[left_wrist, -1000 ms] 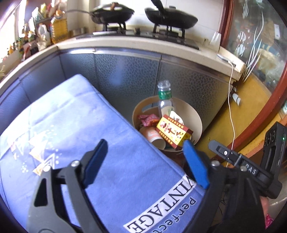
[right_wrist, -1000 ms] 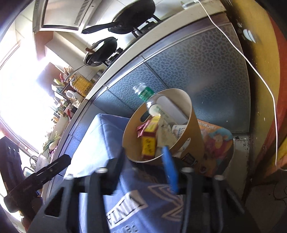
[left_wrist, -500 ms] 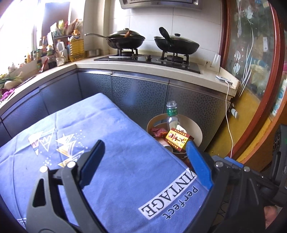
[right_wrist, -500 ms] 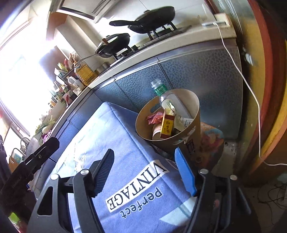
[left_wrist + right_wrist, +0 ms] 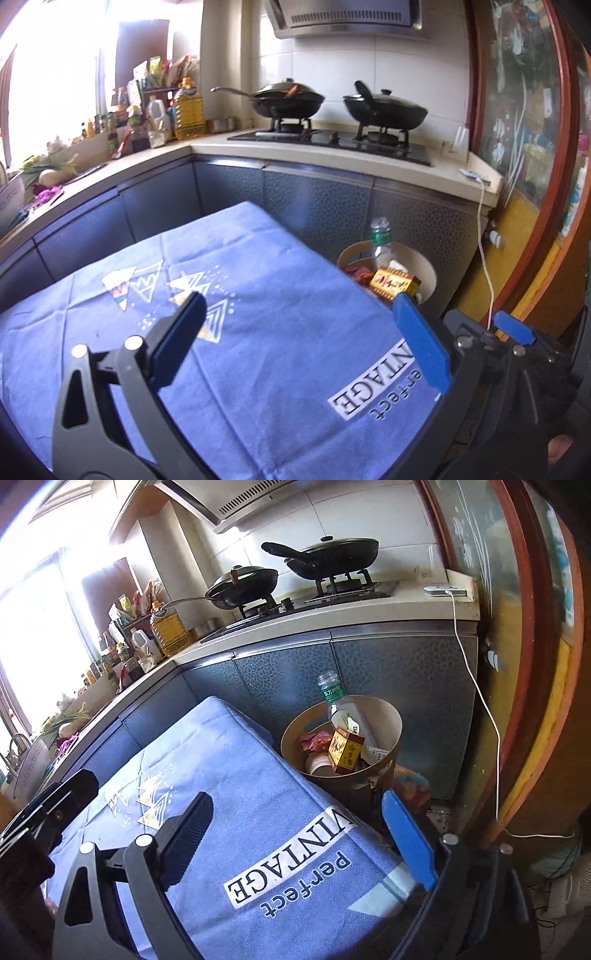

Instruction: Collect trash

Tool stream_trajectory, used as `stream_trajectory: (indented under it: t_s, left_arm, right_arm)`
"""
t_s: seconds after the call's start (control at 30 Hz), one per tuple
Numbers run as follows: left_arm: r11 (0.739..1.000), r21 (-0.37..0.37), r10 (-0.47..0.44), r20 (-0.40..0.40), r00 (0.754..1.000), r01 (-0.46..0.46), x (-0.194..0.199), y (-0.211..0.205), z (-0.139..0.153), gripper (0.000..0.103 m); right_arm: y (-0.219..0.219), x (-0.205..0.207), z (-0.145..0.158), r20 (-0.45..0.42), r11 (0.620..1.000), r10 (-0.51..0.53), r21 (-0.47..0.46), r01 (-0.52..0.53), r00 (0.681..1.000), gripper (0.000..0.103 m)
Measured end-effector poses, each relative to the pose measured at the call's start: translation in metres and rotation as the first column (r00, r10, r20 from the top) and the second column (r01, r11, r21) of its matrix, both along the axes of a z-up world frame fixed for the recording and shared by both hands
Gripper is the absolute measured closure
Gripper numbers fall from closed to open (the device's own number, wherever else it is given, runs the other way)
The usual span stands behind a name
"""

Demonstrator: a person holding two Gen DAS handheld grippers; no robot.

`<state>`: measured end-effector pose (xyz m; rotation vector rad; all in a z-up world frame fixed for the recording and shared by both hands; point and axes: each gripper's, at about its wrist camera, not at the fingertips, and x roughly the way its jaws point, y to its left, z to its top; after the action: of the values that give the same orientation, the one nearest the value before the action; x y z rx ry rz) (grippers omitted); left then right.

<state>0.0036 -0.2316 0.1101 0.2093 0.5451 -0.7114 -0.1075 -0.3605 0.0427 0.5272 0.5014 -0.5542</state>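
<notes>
Bin brimming: bottle, carton, wrappers.

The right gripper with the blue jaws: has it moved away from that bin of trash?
Yes. The right gripper has backed up and away; the trash bin looks smaller and farther, and its jaws have just been opening, empty.

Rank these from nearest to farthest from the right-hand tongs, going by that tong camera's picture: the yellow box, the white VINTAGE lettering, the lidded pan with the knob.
1. VINTAGE lettering: on the blue cloth, right between the right tongs' open tips.
2. Yellow box: in the brown bin beyond the cloth's edge.
3. Lidded pan: up on the stove, farthest back.
</notes>
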Motion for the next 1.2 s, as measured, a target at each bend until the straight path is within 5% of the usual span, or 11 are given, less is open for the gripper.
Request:
stream_trajectory:
  t_s: [0.67, 1.2]
  left_arm:
    - [0.999, 0.018, 0.04, -0.024, 0.999, -0.04, 0.011, 0.017, -0.007, 0.006]
    - [0.994, 0.107, 0.018, 0.109, 0.994, -0.03, -0.005, -0.03, 0.009, 0.006]
  right_arm:
    - [0.011, 0.009, 0.0, -0.029, 1.0, -0.018, 0.008, 0.019, 0.999, 0.01]
    - [-0.02, -0.008, -0.008, -0.01, 0.996, -0.065, 0.067, 0.066, 0.998, 0.01]
